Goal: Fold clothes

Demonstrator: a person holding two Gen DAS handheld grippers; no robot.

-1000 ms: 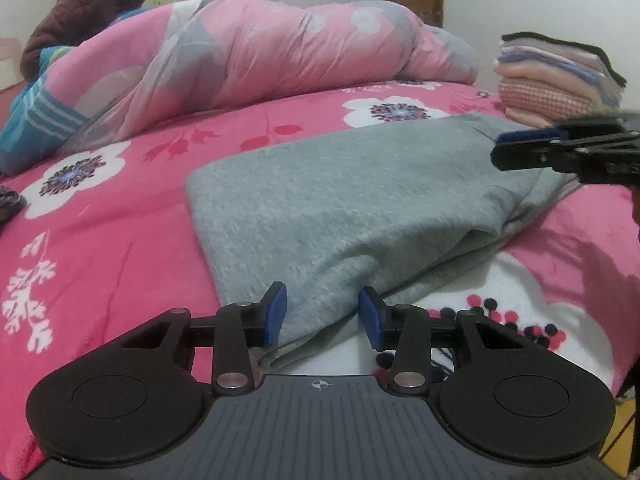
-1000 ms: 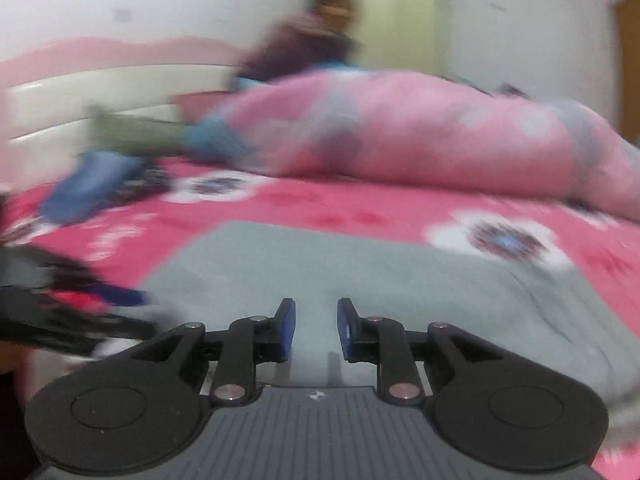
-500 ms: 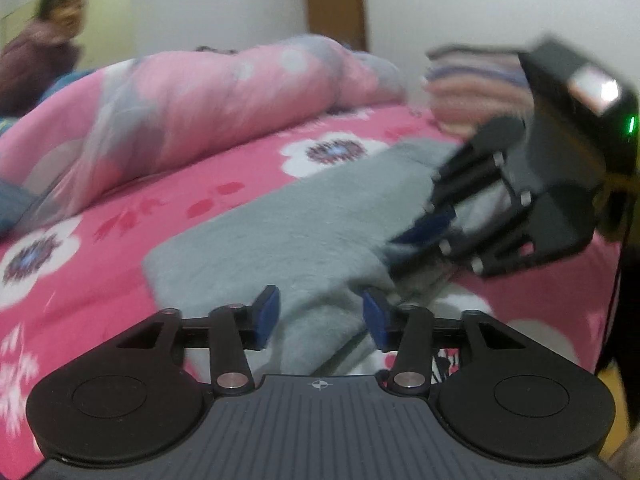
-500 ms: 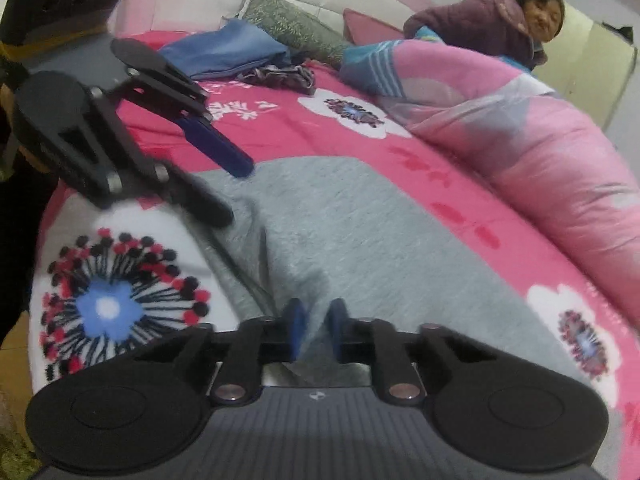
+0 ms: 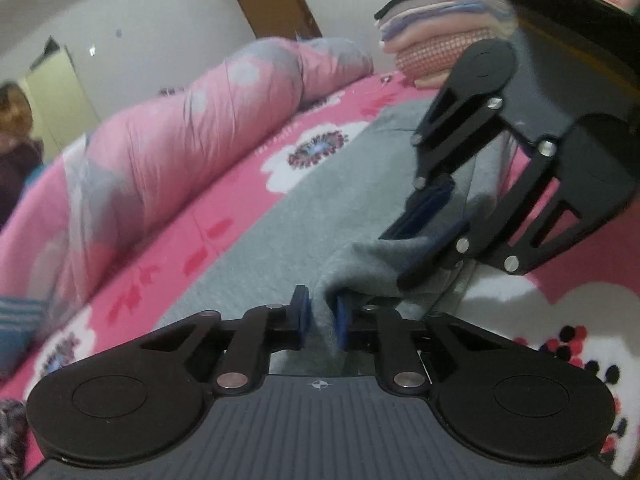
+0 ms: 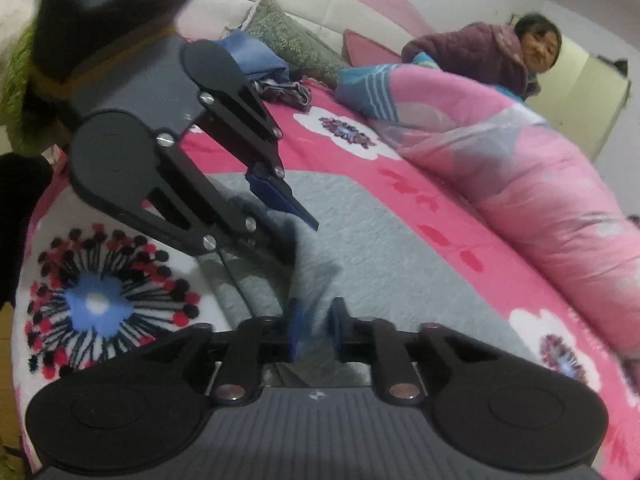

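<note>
Both grippers, left (image 5: 320, 316) and right (image 6: 314, 330), open a second ago, now clench the gray garment's (image 5: 280, 240) near edge, ready to lift.

Bed w/ pink floral sheet (image 6: 400, 184), grey garment (image 5: 280, 240) flat on it, rolled pink quilt (image 6: 540, 200), folded clothes stack (image 5: 436, 48)

A rolled pink quilt (image 5: 168, 152) lies ahead-left on the floral bedsheet (image 6: 432, 216). A woman (image 6: 508, 56) sits far ahead-right.
</note>
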